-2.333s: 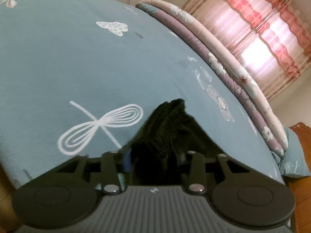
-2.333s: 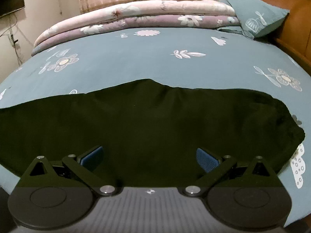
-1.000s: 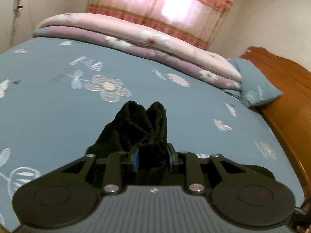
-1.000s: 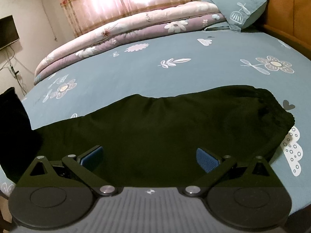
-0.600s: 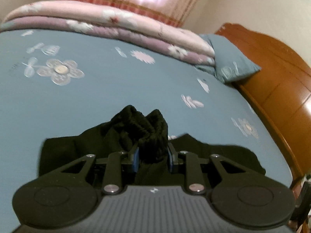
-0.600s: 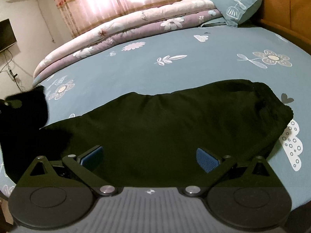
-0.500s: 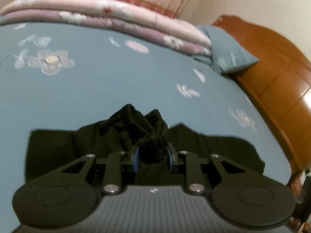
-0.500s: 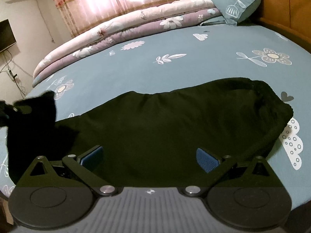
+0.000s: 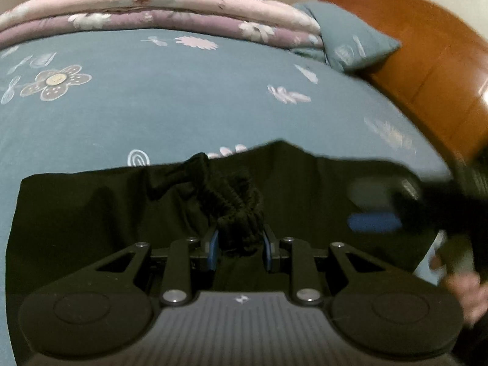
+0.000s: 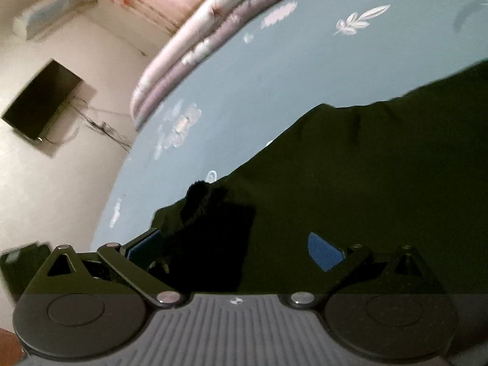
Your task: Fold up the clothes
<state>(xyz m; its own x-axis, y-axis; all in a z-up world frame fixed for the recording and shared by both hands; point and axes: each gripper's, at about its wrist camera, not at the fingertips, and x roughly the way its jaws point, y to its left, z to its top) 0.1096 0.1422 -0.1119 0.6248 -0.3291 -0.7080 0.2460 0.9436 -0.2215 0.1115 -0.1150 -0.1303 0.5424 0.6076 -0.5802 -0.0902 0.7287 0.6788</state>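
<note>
The left gripper (image 9: 239, 248) pinches a bunched black cuff (image 9: 235, 204), its jaws opening a little. The right gripper (image 10: 231, 248) gapes wide, holding nothing. The black clothes (image 10: 350, 189) lie flat on the blue flowered bed (image 9: 170, 97). Far off: folded quilt (image 9: 158, 3), pillow (image 9: 350, 45).

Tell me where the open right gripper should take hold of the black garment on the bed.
Probably the garment's near edge, coming in low from the bedside with the right gripper: there the cloth lies flat on the blue sheet. The left gripper, its jaws opening, has the bunched ribbed end between them.
</note>
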